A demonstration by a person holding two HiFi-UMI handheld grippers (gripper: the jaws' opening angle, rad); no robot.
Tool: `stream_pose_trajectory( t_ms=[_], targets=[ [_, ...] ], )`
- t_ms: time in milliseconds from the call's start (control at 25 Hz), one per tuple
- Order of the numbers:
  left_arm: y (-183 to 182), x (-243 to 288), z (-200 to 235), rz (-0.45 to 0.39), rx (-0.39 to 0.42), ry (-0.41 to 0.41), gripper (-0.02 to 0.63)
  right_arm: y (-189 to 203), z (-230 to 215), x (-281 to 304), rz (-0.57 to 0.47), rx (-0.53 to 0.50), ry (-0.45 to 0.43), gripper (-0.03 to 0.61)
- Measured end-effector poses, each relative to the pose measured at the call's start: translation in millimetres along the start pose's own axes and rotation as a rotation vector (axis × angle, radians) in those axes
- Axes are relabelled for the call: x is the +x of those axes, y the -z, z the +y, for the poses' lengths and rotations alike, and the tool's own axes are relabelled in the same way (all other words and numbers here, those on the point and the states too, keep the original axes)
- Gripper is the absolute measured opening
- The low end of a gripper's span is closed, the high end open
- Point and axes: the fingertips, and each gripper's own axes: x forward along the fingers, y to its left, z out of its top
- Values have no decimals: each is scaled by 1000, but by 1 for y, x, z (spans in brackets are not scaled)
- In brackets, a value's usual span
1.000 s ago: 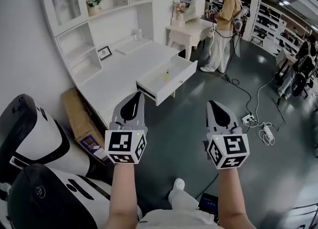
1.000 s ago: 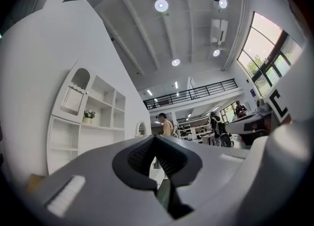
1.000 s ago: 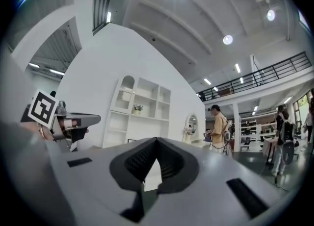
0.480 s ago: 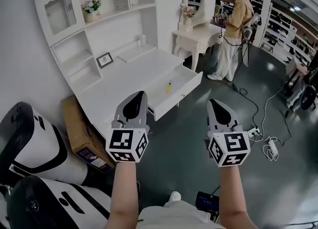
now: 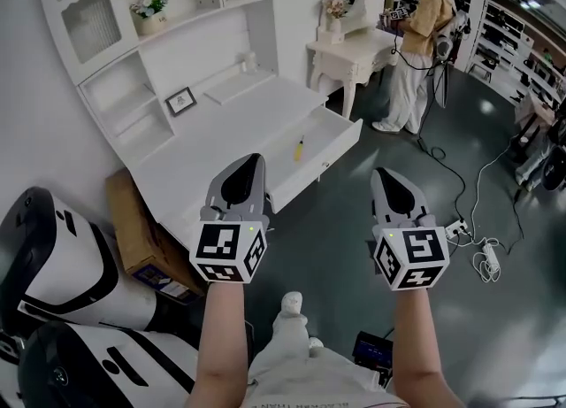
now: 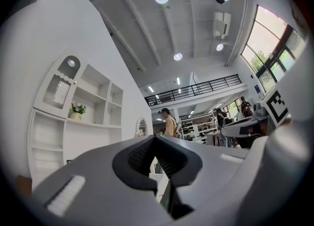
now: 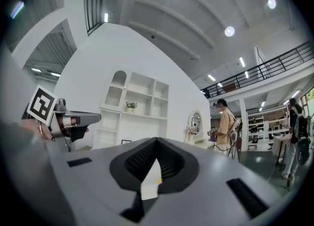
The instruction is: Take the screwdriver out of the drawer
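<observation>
A: Grippers first: we hold the left gripper and the right gripper side by side. Both are smooth grey shells with ribbed dark pads, jaws pressed together on nothing.
B: And the screwdriver?
A: We see it beyond them, nearer the left one and well apart from both. It is a slim yellow-handled stick lying in the open, shallow white drawer of the smooth white desk.
B: Farther off, we see a person standing.
</observation>
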Motion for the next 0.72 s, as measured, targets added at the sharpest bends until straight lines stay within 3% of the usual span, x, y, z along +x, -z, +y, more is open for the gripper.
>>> stream_pose_trajectory(
  t_ms=[320, 720],
  targets=[
    [13, 43, 18, 1, -13, -3, 5, 7, -20, 40, 3, -2, 1, 6],
    [44, 132, 80, 1, -45, 0, 5, 25, -40, 143, 35, -13, 13, 6]
  ],
)
